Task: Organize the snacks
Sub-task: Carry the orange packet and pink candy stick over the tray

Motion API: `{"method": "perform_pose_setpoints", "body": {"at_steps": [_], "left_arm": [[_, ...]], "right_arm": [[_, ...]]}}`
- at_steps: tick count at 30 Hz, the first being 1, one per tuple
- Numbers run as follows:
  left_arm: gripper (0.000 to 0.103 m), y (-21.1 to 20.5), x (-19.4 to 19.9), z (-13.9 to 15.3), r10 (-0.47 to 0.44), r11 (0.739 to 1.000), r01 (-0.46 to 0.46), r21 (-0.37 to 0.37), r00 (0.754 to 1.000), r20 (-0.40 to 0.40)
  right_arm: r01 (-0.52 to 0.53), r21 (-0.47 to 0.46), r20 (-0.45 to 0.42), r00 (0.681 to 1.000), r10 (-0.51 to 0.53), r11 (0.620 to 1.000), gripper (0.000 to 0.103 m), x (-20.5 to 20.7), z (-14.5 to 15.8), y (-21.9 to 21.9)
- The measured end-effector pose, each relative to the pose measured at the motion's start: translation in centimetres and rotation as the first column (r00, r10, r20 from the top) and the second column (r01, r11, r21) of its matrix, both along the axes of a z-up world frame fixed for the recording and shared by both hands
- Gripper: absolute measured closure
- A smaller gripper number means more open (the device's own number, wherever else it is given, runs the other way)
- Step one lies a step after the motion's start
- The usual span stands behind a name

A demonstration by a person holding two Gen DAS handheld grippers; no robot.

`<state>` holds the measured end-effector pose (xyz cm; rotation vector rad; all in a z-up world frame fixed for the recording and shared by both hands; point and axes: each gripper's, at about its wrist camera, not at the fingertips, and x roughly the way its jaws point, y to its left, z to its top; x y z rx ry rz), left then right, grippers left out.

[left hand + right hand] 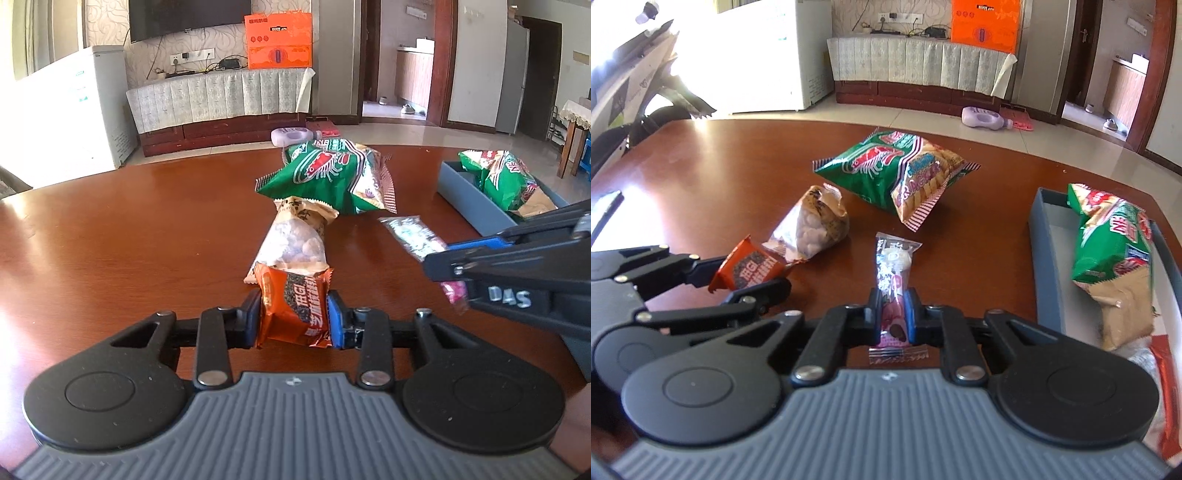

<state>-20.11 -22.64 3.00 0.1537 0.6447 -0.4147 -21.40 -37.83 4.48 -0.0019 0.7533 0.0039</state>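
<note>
My left gripper (293,317) is shut on a small orange snack packet (293,306), also seen in the right wrist view (750,271). My right gripper (894,314) is shut on a slim pink and clear candy packet (894,273); in the left wrist view it (443,267) comes in from the right with that packet (413,234). On the brown table lie a beige bag of pale round snacks (295,236) (812,225) and a green shrimp cracker bag (332,177) (901,173). A grey tray (1047,258) (465,195) at the right holds another green cracker bag (1115,251) (506,181).
A red packet (1167,387) lies in the tray's near end. The table's far edge (184,162) curves in front of the tiled floor, where a lilac bottle (291,136) lies. A white freezer (66,110) and a low TV cabinet (221,96) stand behind.
</note>
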Motion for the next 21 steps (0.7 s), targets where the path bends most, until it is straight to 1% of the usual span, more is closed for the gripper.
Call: {"method": "perform_pose_setpoints", "body": {"at_steps": [8,14,21], "left_arm": [[0.061,0.4,-1.0,0.9,0.002,1.0,-0.002,-0.003,1.0,0.019],[0.061,0.2,-1.4,1.4,-0.007,1.0,0.007,0.005,1.0,0.03],[0.061,-0.2,-2.0,2.1,-0.023,1.0,0.023,-0.003,0.999,0.035]], "right_arm": [[-0.004,-0.001,0.051,0.999,0.004,1.0,0.088,-2.7,1.8,-0.5],[-0.008,0.007,0.082,0.997,0.007,1.0,0.088,-3.7,2.7,-0.7],[-0.01,0.016,0.109,0.994,0.008,1.0,0.088,-4.8,3.4,-0.8]]}}
